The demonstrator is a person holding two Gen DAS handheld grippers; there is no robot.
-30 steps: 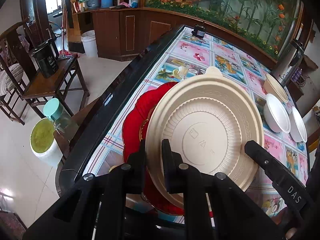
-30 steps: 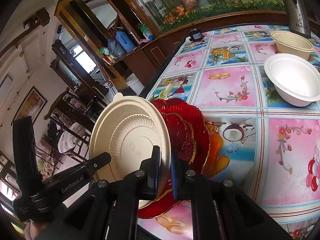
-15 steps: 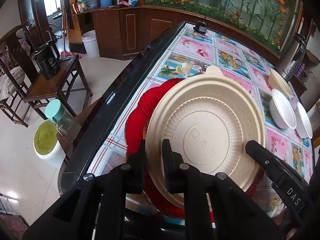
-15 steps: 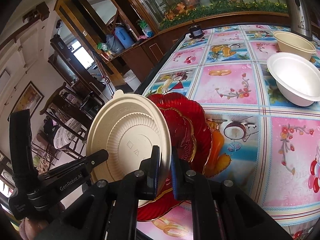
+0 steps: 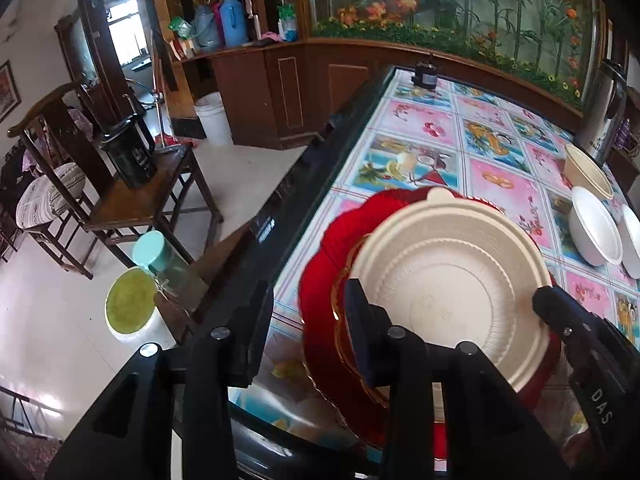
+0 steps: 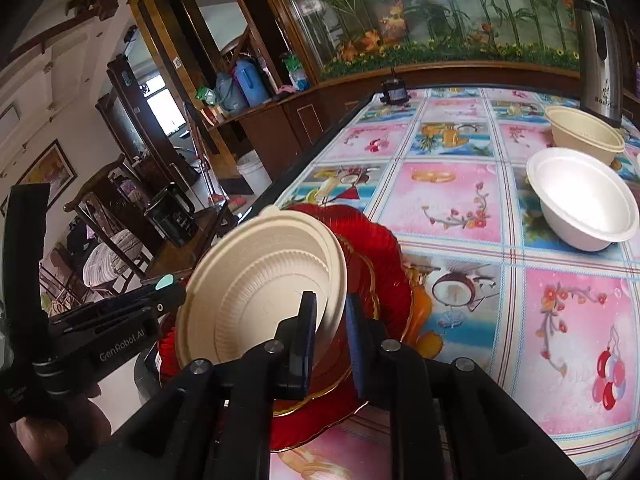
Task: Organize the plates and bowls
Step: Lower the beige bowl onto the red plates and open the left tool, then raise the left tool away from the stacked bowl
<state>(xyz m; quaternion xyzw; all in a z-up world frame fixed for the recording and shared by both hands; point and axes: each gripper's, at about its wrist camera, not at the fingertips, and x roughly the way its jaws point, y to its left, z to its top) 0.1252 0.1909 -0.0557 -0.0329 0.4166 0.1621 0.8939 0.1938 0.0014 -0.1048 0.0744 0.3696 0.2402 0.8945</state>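
The left gripper [image 5: 308,328] fingers are standing wide apart, gripping nothing. The right gripper [image 6: 330,332] fingers are parted narrowly around the rim of the beige plate [image 6: 256,288], which is lying tilted on the red plate [image 6: 380,256] at the desk's [image 6: 460,208] near left edge. White bowl [image 6: 580,204] and beige bowl [image 6: 584,132] are sitting far right.

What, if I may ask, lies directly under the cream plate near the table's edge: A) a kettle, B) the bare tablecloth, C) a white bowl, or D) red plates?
D: the cream plate sits over the red plates, whose scalloped rims show around it.
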